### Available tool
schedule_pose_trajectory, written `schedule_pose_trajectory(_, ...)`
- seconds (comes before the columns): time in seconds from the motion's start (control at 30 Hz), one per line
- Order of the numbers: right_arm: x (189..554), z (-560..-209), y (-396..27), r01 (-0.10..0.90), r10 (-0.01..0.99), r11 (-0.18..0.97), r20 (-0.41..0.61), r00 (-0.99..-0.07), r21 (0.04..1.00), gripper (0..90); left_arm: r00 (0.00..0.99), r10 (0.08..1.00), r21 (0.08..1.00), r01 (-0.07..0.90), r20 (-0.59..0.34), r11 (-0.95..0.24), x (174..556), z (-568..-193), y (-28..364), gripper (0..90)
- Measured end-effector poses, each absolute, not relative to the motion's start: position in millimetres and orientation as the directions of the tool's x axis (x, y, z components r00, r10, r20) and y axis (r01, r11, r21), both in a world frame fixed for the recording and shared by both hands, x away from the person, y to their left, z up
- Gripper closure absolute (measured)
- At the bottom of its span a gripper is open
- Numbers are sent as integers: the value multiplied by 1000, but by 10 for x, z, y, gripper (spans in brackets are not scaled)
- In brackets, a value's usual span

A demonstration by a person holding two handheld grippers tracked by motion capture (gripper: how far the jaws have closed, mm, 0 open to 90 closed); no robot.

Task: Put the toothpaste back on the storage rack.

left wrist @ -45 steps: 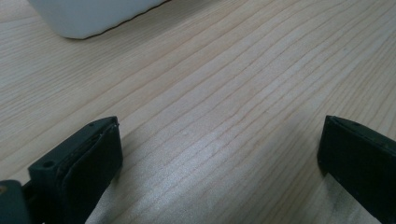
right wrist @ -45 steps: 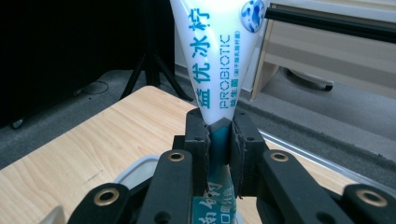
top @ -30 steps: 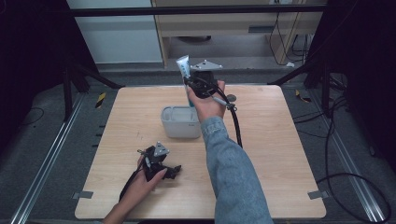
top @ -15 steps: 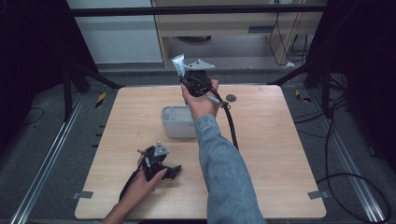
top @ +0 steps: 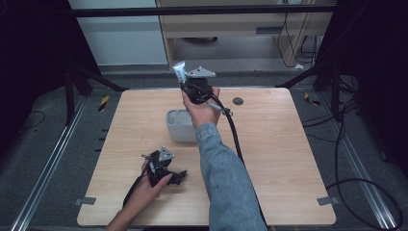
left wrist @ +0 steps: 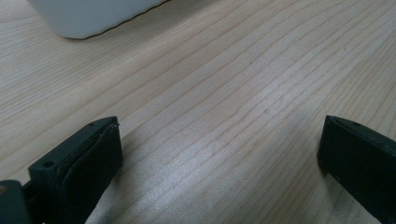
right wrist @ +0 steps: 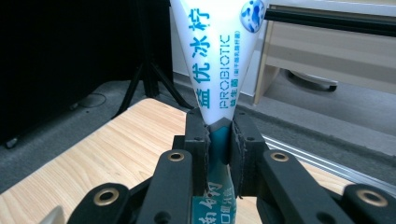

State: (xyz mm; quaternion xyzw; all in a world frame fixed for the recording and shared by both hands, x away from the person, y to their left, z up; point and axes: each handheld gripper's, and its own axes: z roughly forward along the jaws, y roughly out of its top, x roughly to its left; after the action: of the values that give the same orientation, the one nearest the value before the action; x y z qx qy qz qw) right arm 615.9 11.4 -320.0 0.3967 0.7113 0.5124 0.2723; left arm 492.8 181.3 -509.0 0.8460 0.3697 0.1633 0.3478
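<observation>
My right gripper [right wrist: 219, 140] is shut on a white toothpaste tube [right wrist: 219, 70] with blue print; its pads pinch the tube low down and the flat wide end sticks out past the jaws. In the high view the tube [top: 179, 71] is held above the far edge of the wooden table [top: 288, 159], beyond a pale rectangular container [top: 179, 126], with the right gripper [top: 184, 83] just below it. My left gripper [top: 179, 176] lies on the table near the front left. Its jaws stand wide open over bare wood [left wrist: 219, 154], and the container's corner [left wrist: 88, 16] lies ahead of them.
A small dark round disc [top: 237, 101] sits on the table right of the raised hand. The right gripper's black cable [top: 235, 139] trails back across the tabletop. A wooden desk [top: 240, 29] stands behind the table, with dark stands at both sides.
The right hand has carried the tube a little to the left and slightly lower. The left gripper has stayed where it was.
</observation>
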Motion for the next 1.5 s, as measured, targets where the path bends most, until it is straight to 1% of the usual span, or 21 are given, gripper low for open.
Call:
schedule_pose_trajectory(0.13, 6144, -3210, 164, 288, 838, 156, 27, -545, 945, 791, 673, 739, 709, 511, 21, -485, 4929, -5090, 1813, 0)
schedule_pose_trajectory(0.3, 6087, -3196, 214, 273, 828, 184, 0, -560, 944, 791, 673, 740, 710, 511, 21, -485, 4929, -5090, 1813, 0)
schedule_pose_trajectory(0.4, 6060, -3174, 213, 276, 828, 172, 13, -560, 946, 791, 674, 738, 710, 511, 20, -485, 4931, -5090, 1813, 0)
schedule_pose_trajectory(0.93, 6029, -3206, 253, 259, 835, 187, -14, -549, 948, 791, 674, 739, 709, 511, 20, -486, 4930, -5090, 1813, 0)
schedule_pose_trajectory(1.27, 6034, -3314, 177, 272, 842, 181, -6, -539, 945, 791, 674, 739, 709, 511, 21, -485, 4930, -5090, 1813, 0)
schedule_pose_trajectory(1.5, 6046, -3437, 201, 291, 841, 195, -7, -541, 937, 791, 674, 739, 709, 512, 19, -485, 4929, -5090, 1813, 0)
